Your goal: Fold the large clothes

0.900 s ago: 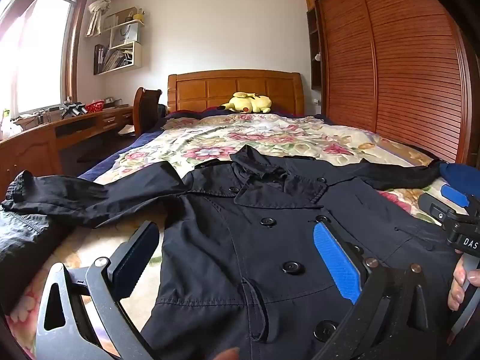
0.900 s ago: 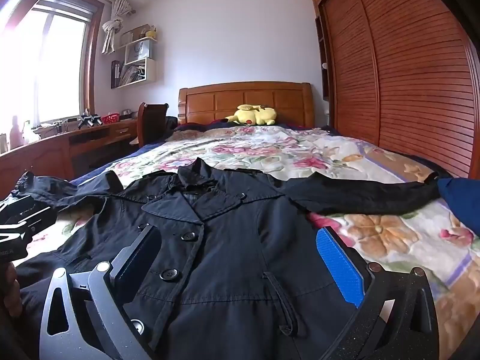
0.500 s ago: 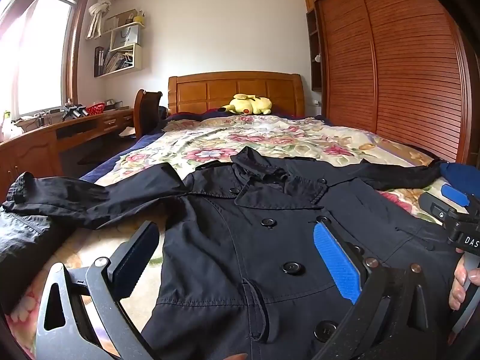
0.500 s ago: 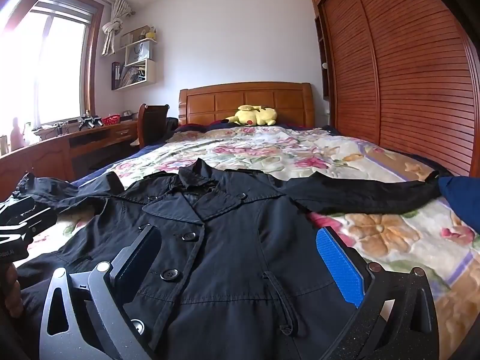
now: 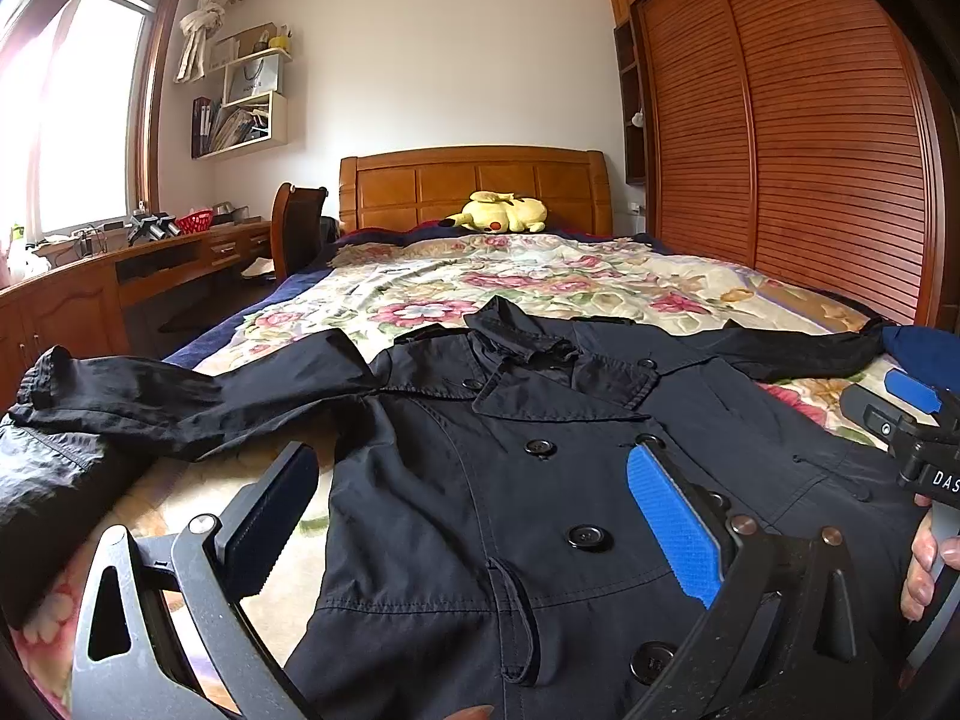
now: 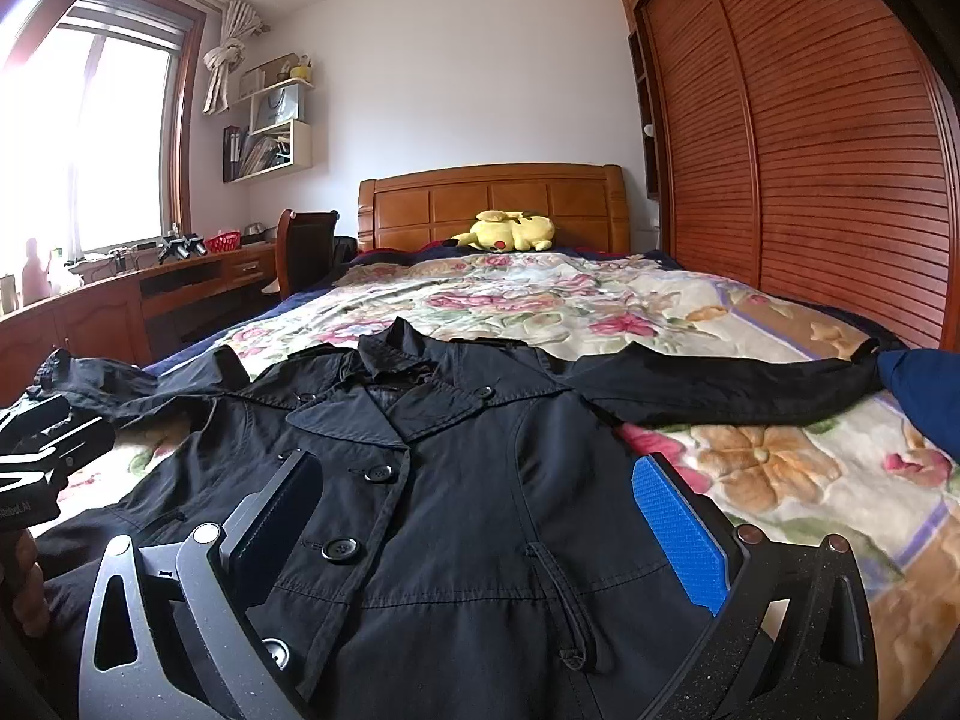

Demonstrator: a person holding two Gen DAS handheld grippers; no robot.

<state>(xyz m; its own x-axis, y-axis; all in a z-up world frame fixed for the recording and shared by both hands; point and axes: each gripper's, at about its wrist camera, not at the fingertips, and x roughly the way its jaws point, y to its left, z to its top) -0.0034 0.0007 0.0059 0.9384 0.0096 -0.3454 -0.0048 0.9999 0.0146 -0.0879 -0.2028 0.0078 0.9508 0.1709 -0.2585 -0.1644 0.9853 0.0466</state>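
A black double-breasted coat lay face up and spread flat on the floral bedspread, collar toward twelve o'clock and hem running out of frame at six. Its wide lapels were folded open below a rumpled collar, and dark round buttons ran down the front in two columns. A belt loop hung at the waist seam. One sleeve stretched toward nine o'clock, creased and bunched at the cuff near the bed's edge; the other sleeve reached toward three o'clock, lying flatter, its end by a blue cushion. The fabric looked thin and matte, with soft wrinkles across the chest.

The left gripper hovered above the coat's front with jaws spread wide, grasping nothing. The right gripper did likewise over the waist, fingers released and empty.
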